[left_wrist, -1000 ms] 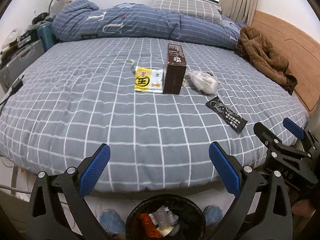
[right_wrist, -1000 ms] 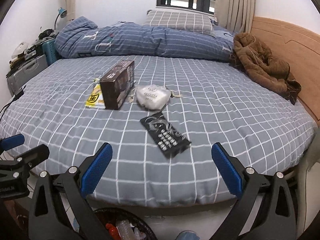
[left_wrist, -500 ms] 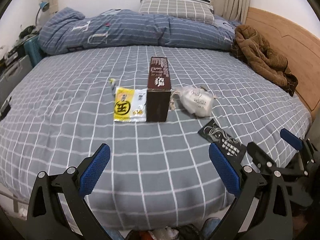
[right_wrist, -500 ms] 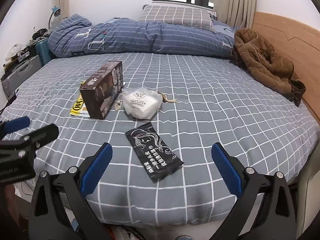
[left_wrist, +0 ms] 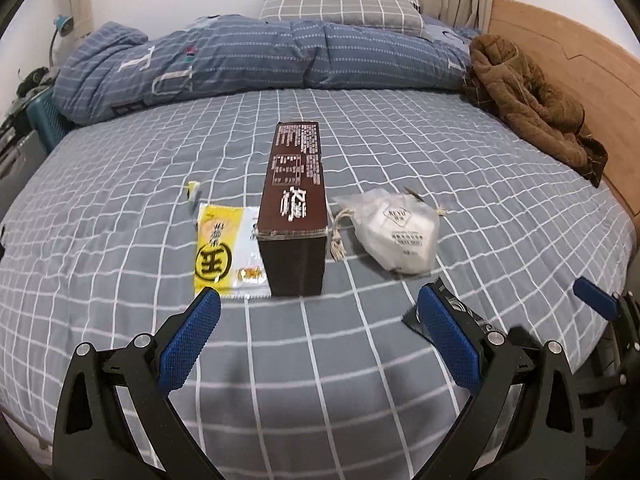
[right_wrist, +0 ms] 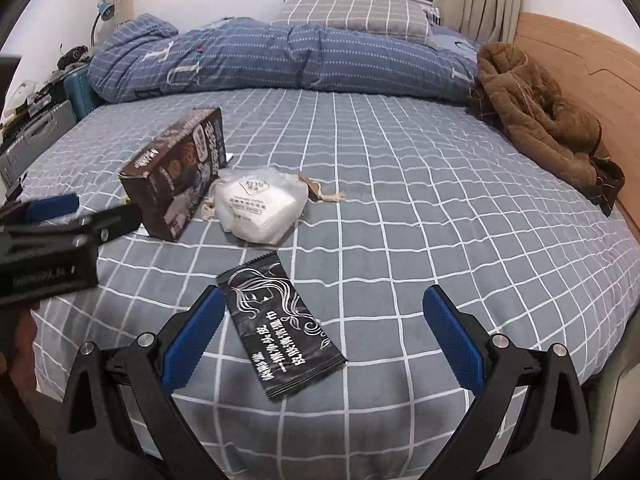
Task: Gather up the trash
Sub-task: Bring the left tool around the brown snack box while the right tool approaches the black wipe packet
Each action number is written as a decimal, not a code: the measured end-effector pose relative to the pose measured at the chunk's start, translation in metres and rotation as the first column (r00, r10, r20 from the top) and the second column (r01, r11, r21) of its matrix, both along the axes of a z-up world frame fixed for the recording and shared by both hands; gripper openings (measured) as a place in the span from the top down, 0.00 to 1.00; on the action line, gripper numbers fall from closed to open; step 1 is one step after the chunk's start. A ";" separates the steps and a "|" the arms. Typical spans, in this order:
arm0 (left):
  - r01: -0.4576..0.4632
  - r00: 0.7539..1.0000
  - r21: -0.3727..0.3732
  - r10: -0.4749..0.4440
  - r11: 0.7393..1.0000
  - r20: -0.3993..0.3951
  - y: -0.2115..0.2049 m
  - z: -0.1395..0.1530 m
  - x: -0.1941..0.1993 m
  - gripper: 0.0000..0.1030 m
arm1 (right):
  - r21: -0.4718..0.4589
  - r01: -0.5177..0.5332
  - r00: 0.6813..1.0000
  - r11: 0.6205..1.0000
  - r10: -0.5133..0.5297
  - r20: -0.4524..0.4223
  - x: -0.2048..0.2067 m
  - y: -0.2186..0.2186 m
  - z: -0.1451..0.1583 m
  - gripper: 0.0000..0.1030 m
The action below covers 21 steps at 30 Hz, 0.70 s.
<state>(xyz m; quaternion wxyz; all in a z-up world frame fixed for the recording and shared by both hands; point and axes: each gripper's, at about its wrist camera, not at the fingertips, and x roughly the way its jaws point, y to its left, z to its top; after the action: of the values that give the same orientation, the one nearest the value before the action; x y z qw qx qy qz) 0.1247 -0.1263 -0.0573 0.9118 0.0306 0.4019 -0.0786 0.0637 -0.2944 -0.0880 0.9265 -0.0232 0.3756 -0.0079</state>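
Note:
Trash lies on a grey checked bed (left_wrist: 400,152). A brown carton (left_wrist: 295,204) (right_wrist: 176,176) stands in the middle, with a yellow snack wrapper (left_wrist: 224,252) to its left and a white plastic bag (left_wrist: 396,228) (right_wrist: 260,208) to its right. A black sachet (right_wrist: 280,328) lies nearest the front edge. My left gripper (left_wrist: 316,344) is open, just short of the carton and wrapper. My right gripper (right_wrist: 320,340) is open, with the black sachet between its fingers. The left gripper (right_wrist: 52,236) also shows at the left of the right wrist view.
A rolled blue duvet (left_wrist: 248,56) and a checked pillow (left_wrist: 344,4) lie at the back of the bed. A brown jacket (left_wrist: 532,100) sits by the wooden headboard (left_wrist: 560,48) on the right. Cases and clutter (right_wrist: 36,128) stand at the left.
Both grippers have moved forward over the bed towards the trash. The black bin with trash, seen below the bed edge a second ago, has dropped out of view. Both stay open.

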 end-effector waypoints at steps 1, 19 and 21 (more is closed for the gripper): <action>-0.002 1.000 0.001 0.002 1.000 -0.003 0.000 -0.002 0.007 0.06 | 0.007 -0.009 1.000 1.000 0.009 -0.016 0.003 -0.001 -0.004 0.07; -0.039 0.999 0.022 0.039 0.999 -0.024 0.005 -0.020 0.074 0.07 | 0.070 -0.080 0.972 0.994 0.093 -0.214 0.036 0.011 -0.050 0.13; -0.040 0.999 0.027 0.041 0.999 -0.026 0.004 -0.023 0.077 0.07 | 0.068 -0.083 0.970 0.994 0.097 -0.223 0.039 0.011 -0.052 0.17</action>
<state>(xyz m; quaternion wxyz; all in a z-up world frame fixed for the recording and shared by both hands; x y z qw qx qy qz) 0.2019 -0.1227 -0.0799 0.9073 0.0334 0.4155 -0.0554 0.1028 -0.2836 -0.1396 0.8773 -0.0138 0.4773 0.0478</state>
